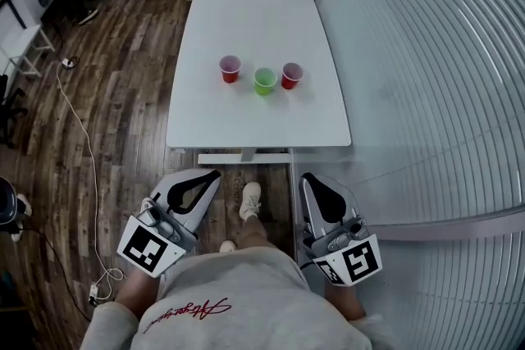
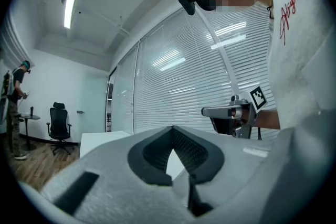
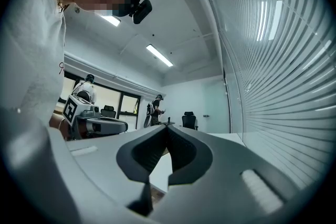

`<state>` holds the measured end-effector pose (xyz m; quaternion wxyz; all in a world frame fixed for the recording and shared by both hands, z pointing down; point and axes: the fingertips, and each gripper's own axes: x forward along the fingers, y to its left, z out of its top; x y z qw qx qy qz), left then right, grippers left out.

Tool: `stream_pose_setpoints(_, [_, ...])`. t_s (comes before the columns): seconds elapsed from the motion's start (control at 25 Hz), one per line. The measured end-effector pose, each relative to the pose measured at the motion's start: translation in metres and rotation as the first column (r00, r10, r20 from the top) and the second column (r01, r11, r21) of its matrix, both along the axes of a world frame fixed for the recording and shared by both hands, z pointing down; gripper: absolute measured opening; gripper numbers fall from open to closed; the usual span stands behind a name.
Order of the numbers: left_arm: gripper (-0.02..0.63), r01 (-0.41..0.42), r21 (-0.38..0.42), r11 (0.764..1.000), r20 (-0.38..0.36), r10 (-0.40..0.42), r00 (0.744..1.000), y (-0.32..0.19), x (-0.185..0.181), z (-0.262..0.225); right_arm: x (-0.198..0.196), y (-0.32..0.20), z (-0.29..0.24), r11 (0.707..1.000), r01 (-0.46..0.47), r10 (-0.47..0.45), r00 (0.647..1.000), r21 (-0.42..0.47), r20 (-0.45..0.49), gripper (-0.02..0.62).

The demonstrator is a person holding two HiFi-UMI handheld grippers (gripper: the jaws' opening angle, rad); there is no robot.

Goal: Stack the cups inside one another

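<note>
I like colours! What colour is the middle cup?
The middle cup is green, best in head view.

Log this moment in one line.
left gripper: shut, empty | right gripper: shut, empty | left red cup, green cup, right red cup: unstacked on table

A white table [image 1: 254,12] stands on a brown wood floor [image 1: 123,143]. Three cups sit on the table in a row, near the close edge. Each cup stands up with its open side on top.

The red cup [image 1: 230,68] is on the left, a little apart from the others. The green cup [image 1: 264,81] is in the middle and sits a bit closer to the edge. The second red cup [image 1: 291,75] is on the right, just beside the green cup.

A white cord [image 1: 82,135] lies on the floor, left of the table.
</note>
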<state>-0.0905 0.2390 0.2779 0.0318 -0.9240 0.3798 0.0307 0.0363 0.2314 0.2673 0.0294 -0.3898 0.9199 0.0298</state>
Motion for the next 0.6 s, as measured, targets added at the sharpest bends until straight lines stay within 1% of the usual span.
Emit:
stream_pose_setpoints(0.32, [-0.005,0.009,0.010,1.000,0.001,-0.009,1.000,-0.047,0.003,-0.006,0.004,-0.051,-0.010,1.000,0.006,-0.006,1.000,0.025,0.002,0.002])
stream_pose_setpoints(0.6, [-0.005,0.011,-0.001,1.000,-0.002,-0.011,1.000,-0.112,0.006,0.006,0.009,-0.116,0.003,1.000,0.003,-0.003,1.000,0.006,0.007,0.002])
